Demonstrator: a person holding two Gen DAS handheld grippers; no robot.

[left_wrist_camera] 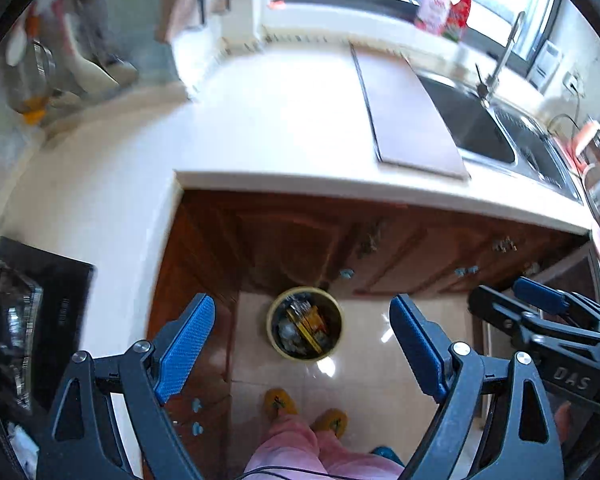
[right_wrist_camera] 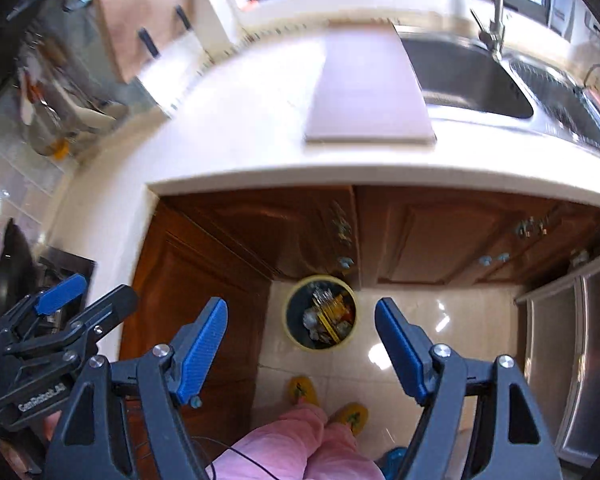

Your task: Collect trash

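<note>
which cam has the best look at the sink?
Left wrist: the sink shows its whole basin, the drainboard and the tap, with only mild blur. The right wrist also shows the sink, but it is more smeared by motion blur and its drainboard runs off toward the right edge.

Home kitchen. White L-shaped counter (left_wrist_camera: 284,128) over brown wooden cabinets (right_wrist_camera: 432,236) with small blue knobs. Steel sink (right_wrist_camera: 468,76) with faucet (right_wrist_camera: 498,4) under a bright window (left_wrist_camera: 500,4). Cutting board (left_wrist_camera: 408,116) beside the sink. Utensils hanging on the tiled wall (left_wrist_camera: 44,76). Glossy tile floor (right_wrist_camera: 432,344) with a bin (right_wrist_camera: 321,312) of rubbish against the cabinets. Slippered feet (right_wrist_camera: 328,400) below.
</note>
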